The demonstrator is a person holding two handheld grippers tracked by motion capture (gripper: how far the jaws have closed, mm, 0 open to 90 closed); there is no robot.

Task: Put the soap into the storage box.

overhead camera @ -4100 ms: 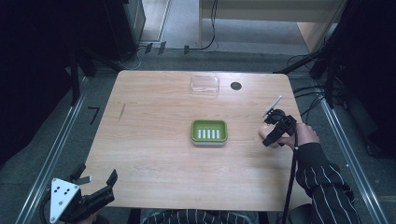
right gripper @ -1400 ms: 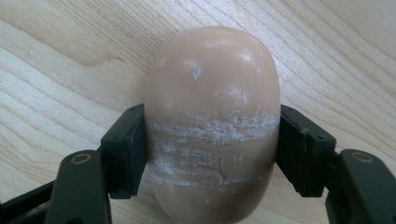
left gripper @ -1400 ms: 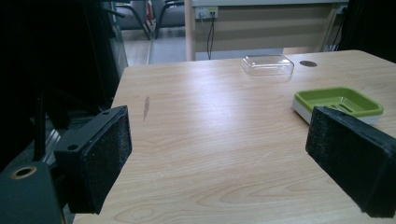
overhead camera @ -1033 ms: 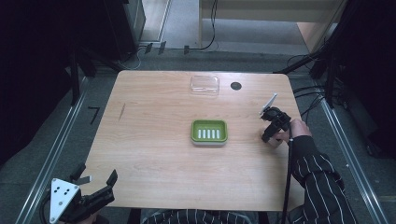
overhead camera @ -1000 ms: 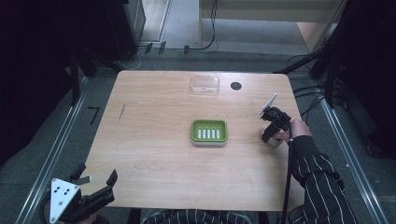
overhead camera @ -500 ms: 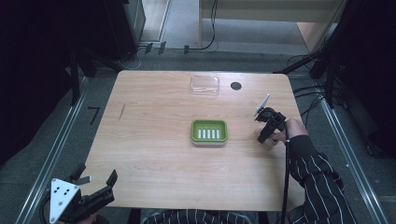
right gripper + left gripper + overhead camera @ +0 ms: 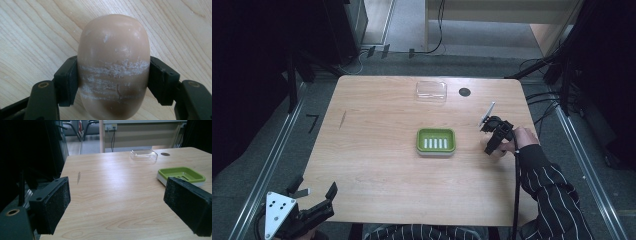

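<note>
Your right gripper (image 7: 113,72) has its jaws clamped across the middle of the soap bar (image 7: 113,65). Judge it firm but slick, so hold the broad flanks squarely. It is tan, oval and smooth, with chalky scuffs. It sits right of the green soap dish (image 7: 436,141) on the counter (image 7: 377,150). Your left gripper (image 7: 125,202) gapes empty.

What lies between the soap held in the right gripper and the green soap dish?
Bare wood of the table, in the high view, separates the right gripper from the green soap dish.
</note>
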